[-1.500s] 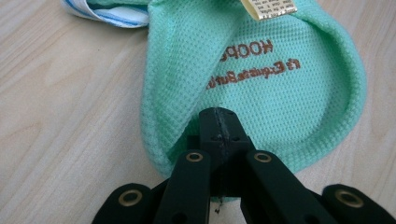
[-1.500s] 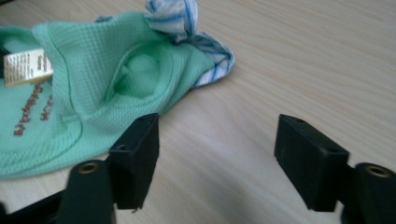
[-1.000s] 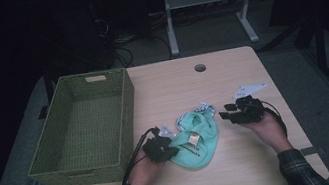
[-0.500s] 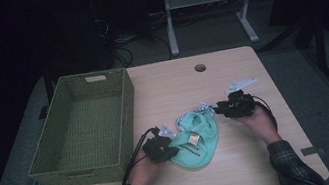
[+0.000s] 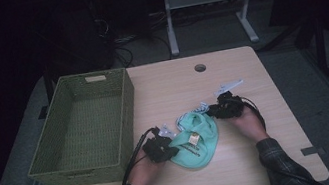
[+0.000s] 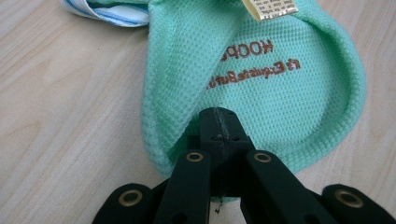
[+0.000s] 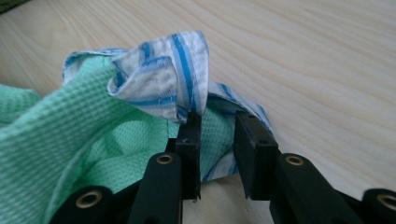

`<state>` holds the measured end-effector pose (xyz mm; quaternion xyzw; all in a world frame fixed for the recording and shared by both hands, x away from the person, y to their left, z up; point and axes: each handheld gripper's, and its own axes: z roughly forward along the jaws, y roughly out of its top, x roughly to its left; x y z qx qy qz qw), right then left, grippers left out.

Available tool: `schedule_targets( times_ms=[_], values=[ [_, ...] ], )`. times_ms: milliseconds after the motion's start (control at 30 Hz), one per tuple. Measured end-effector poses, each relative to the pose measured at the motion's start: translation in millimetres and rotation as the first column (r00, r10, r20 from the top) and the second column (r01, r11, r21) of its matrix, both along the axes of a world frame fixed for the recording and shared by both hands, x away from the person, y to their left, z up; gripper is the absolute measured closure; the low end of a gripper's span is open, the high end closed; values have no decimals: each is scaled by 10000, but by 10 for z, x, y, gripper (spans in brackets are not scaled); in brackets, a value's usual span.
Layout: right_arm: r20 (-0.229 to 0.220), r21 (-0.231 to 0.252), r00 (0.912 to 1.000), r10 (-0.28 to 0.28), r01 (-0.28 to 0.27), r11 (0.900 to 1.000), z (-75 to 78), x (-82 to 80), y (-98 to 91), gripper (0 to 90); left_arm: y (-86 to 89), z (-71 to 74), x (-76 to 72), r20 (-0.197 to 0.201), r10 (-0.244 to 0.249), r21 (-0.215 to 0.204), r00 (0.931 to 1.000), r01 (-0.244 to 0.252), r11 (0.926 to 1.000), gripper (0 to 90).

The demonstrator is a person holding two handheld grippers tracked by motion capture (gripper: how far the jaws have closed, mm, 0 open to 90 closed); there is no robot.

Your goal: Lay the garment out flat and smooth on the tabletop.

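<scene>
With the left gripper [image 6: 218, 122] clamped on the green bib [image 6: 261, 79], the right gripper [image 7: 215, 122], jaws closing around its striped strap [image 7: 163, 77], should pinch 1 layer squarely.

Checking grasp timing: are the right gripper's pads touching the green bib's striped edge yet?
Touching on one side. The right gripper view shows the striped edge of the green bib between the right gripper jaws, lying against the left one; a gap remains at the right one.
</scene>
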<state>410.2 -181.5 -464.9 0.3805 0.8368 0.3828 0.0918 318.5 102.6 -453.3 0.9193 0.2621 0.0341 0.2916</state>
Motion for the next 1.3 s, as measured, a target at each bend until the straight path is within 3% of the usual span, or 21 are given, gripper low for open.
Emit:
schedule_targets(
  times_ms=[167, 367, 667, 833, 1100, 1300],
  values=[
    [-2, -399, 10000, 51, -52, 9992, -63, -5, 39, 807, -1, 0, -1, 0, 6, -5, 10000, -6, 10000, 897],
    [95, -436, 9999, 142, -137, 9990, -52, -18, 38, 892, 1, -1, 1, 0, 1, -10, 10000, -1, 10000, 897],
    [307, -199, 9992, -258, 265, 9995, 37, -34, -86, 896, 2, 0, 2, -18, 15, -4, 10000, -15, 10000, 897],
    [439, -373, 9978, -493, 510, 9980, 51, -30, -211, 896, 3, -2, 0, -5, 29, -11, 10000, -29, 10000, 897],
    [244, -713, 9946, -1013, 1028, 9921, -20, -44, -387, 897, 4, -3, -6, 14, 61, -16, 10000, -61, 10000, 898],
    [133, -400, 9951, -982, 986, 9943, -2, -68, -451, 869, 5, -1, -2, -9, 54, -13, 10000, -54, 10000, 897]
  ],
)
